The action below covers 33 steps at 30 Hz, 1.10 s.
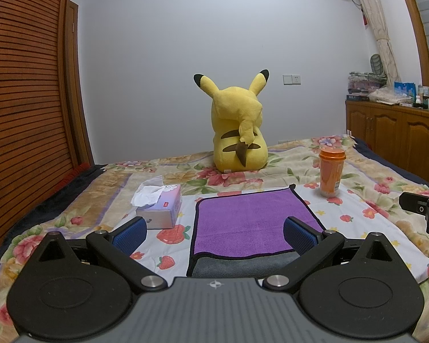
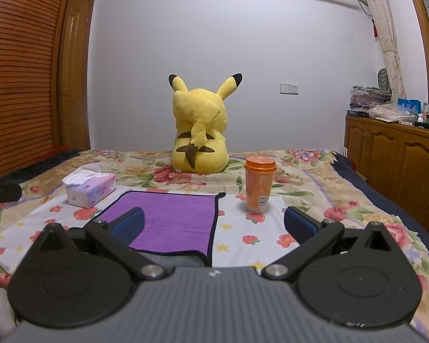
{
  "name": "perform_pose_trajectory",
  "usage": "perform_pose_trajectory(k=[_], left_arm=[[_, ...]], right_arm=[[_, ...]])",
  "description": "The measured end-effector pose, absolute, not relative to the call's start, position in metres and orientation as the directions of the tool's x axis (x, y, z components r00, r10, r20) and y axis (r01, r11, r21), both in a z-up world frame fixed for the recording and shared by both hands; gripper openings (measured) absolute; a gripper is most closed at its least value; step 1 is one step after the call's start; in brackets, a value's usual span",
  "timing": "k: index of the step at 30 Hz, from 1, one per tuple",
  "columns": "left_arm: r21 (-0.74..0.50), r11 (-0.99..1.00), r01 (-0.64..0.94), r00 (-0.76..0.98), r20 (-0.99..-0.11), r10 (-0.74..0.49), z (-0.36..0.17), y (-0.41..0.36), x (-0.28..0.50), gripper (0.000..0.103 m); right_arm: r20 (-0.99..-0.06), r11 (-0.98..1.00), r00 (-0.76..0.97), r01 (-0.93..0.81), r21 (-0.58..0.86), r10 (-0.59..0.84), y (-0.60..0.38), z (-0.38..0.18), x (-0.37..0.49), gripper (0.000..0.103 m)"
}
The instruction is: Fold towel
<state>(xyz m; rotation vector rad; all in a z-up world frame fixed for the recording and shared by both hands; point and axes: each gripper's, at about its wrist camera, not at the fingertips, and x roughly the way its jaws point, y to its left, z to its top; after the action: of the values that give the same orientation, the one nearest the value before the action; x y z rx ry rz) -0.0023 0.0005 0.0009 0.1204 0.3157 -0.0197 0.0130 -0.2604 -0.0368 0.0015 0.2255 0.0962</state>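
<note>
A purple towel (image 1: 243,223) with a dark border lies flat on a white flowered cloth on the bed; its near edge is turned over and shows a grey underside (image 1: 243,265). My left gripper (image 1: 214,233) is open and empty just above the towel's near edge. In the right wrist view the towel (image 2: 171,220) lies ahead to the left. My right gripper (image 2: 214,224) is open and empty, near the towel's right edge. The right gripper's body shows at the far right of the left wrist view (image 1: 423,208).
A tissue box (image 1: 160,205) stands left of the towel. An orange lidded cup (image 1: 331,171) stands at its far right. A yellow plush toy (image 1: 237,131) sits further back on the bed. Wooden cabinets (image 2: 394,160) line the right wall, a slatted wardrobe (image 1: 23,85) the left.
</note>
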Motion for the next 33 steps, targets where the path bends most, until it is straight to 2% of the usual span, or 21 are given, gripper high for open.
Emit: perform_pose_trajectory(k=[13, 33], left_arm=[[0.119, 0.992, 0.043, 0.946, -0.323, -0.002, -0.001, 0.003, -0.001, 0.103], [0.165, 0.983, 0.08, 0.897, -0.441, 0.001, -0.018, -0.006, 0.029, 0.103]], right_arm=[[-0.226, 0.995, 0.969, -0.096, 0.012, 0.096, -0.26, -0.038, 0.014, 0.103], [-0.296, 0.991, 0.948, -0.132, -0.029, 0.117, -0.247, -0.044, 0.034, 0.103]])
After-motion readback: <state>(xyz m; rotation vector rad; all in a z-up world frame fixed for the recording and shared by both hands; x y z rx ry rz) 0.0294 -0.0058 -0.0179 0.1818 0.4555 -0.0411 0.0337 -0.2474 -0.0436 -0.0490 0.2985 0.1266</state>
